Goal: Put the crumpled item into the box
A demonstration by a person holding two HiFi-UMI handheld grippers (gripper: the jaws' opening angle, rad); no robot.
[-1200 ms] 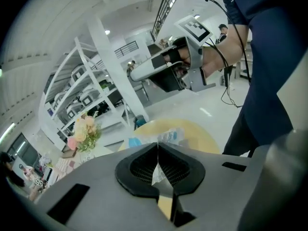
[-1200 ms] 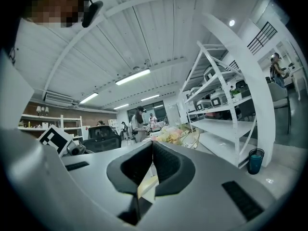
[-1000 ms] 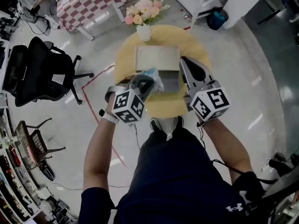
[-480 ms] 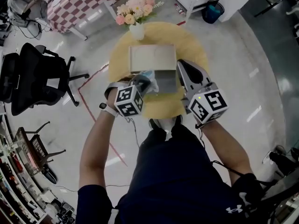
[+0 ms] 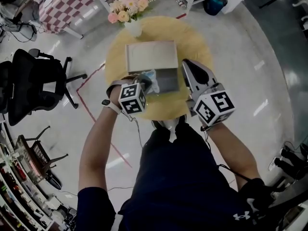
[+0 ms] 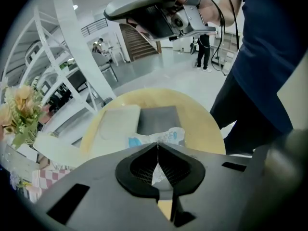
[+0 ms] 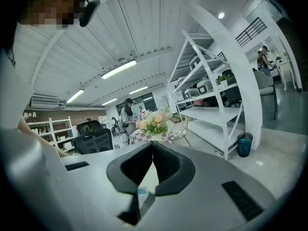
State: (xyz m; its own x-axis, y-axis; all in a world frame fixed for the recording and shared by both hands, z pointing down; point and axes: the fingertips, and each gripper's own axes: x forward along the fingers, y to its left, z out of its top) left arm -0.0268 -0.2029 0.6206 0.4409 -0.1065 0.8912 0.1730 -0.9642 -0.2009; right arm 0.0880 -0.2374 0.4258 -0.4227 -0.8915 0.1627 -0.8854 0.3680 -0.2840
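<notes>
Crumpled item (image 5: 148, 75): you are holding a white, wrinkled plastic wrapper with blue printed patches, bunched and creased.
Grip: your left gripper (image 5: 145, 83) has its jaws clamped on one thin edge of the wrapper. The rest bulges out beyond the tips, as the left gripper view shows (image 6: 161, 137).
Place by the box (image 5: 150, 56): the wrapper sits at the near left corner of the box, over the edge of the grey inside. You cannot tell whether it touches the box.
Box: it is open, with the pale lid lying flat on the far side and the grey interior on your side. It stands on the round yellow table (image 5: 195, 42).
Right gripper (image 5: 188, 64): its jaws are pressed together with nothing between them. You hold it just right of the box's grey part.
Flowers (image 5: 127, 5): they stand beyond the box's far left corner.
</notes>
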